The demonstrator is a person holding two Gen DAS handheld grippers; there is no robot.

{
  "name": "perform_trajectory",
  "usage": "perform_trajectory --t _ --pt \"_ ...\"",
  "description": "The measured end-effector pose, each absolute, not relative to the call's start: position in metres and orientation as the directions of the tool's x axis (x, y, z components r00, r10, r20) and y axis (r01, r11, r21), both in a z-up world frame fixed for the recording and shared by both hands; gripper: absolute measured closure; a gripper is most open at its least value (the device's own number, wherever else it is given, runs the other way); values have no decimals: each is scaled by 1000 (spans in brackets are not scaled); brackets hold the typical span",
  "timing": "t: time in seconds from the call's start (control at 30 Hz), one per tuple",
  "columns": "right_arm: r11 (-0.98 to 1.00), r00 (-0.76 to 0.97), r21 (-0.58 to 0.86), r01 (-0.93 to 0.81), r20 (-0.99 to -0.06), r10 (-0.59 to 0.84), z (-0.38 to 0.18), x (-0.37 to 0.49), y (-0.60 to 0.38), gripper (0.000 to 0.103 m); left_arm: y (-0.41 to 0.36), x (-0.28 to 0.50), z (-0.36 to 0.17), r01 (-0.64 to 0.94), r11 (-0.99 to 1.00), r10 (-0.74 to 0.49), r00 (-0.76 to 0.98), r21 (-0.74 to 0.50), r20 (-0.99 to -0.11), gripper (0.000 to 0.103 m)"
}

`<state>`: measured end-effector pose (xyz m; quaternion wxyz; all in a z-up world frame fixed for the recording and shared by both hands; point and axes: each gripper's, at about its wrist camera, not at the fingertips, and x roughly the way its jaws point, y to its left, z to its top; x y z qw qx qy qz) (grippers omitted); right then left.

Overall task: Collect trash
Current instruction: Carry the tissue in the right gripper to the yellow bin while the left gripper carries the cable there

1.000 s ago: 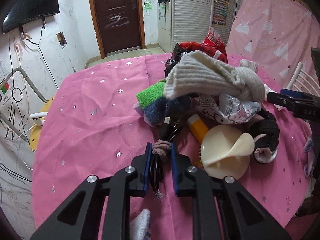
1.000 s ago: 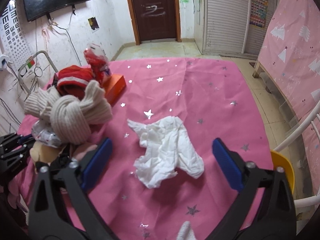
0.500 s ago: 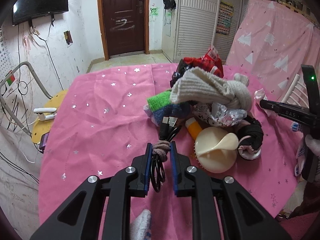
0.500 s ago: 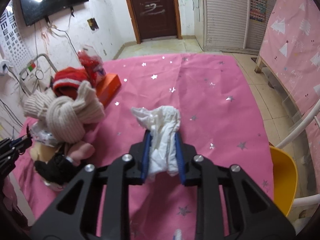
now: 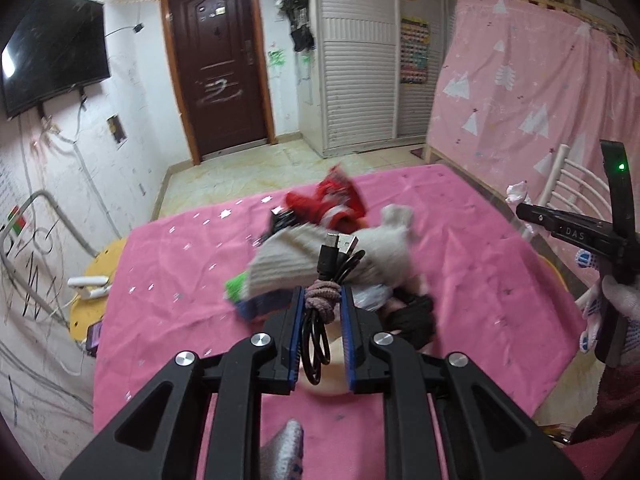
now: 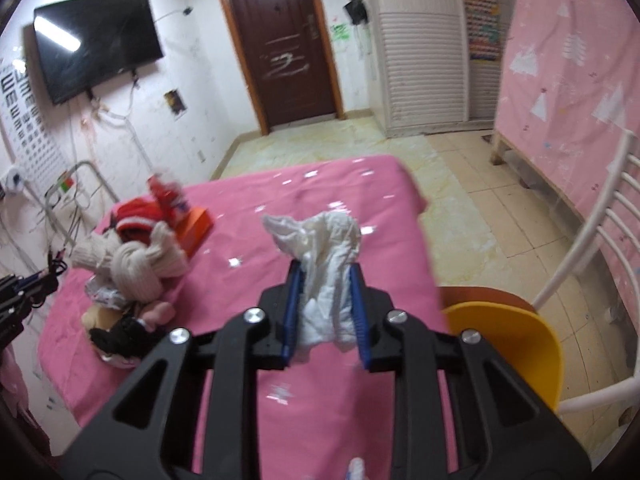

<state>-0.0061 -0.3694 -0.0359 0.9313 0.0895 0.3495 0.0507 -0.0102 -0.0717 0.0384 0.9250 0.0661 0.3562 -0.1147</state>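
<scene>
Left tool (image 5: 322, 296) is clenched on a coiled black USB cable (image 5: 320, 320) bound with a dusty-pink hair tie (image 5: 322, 295), the plugs sticking up past the blue pads and the loop of cord hanging down between them. The bundle is up off the pink star-print surface (image 5: 180, 288), in front of the knitted cream scarf (image 5: 288, 260), which serves as the landmark here.

Over to the right tool (image 6: 325, 276): it is clamped on a crumpled white tissue (image 6: 320, 248), the wad bulging out above the fingertips and trailing down between them. That tissue sits to the right of the scarf (image 6: 140, 264) in the right wrist view, lifted clear of the cloth (image 6: 248, 208) as far as the blur allows.

Around the scarf: a red hat (image 6: 136, 216) just behind it, an orange box (image 6: 196, 228) behind and to its right, a red snack packet (image 6: 166, 196) beyond the hat. In front of the scarf lie a black glove (image 6: 120, 332) and something pale pink (image 6: 158, 312), touching the pile. From the left wrist view a green and blue cloth (image 5: 248, 296) pokes out at the scarf's left end.

Right of the surface's edge, well away from the scarf, stands a yellow chair (image 6: 508, 340) with a white slatted back (image 6: 592, 248).
</scene>
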Motion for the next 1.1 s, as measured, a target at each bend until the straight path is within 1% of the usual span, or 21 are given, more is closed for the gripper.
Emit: perform_trajectory --t 0.13,0.4,0.6,0.63,0.7,0.77,0.83,0.97,1.03,1.07,1.1 --pt "977 760 211 29 -640 115 -40 -18 -404 80 -115 -2 50 345 938 -238 709 32 -664 94" --pt "968 743 214 133 -668 46 -62 -34 -457 80 -211 15 64 522 852 -418 621 -48 -663 94" --pt "962 713 220 164 -700 38 -85 -37 -483 80 -289 26 59 614 786 -482 537 -70 -692 94" --pt "961 708 222 164 -705 42 -87 -36 -486 78 -300 27 57 626 776 -490 523 -76 -698 94" --pt "960 699 228 161 -713 52 -90 -37 -491 71 -324 31 49 649 755 -505 488 -91 -712 94" --pt "960 694 223 169 -718 45 -93 -40 -500 59 -346 36 40 667 737 -517 453 -108 -726 94" --pt "956 696 228 182 -717 38 -93 -44 -508 55 -364 39 35 675 726 -526 423 -131 -738 94" --pt "946 698 246 212 -716 30 -95 -53 -527 52 -397 48 20 680 719 -520 388 -144 -761 94" --pt "939 697 250 236 -717 16 -98 -58 -537 50 -411 49 14 688 709 -520 365 -152 -772 92" --pt "936 696 255 243 -718 15 -99 -58 -540 49 -413 48 12 691 706 -519 356 -154 -777 89" --pt "933 695 259 251 -719 13 -100 -60 -544 49 -418 48 9 694 704 -516 354 -150 -780 80"
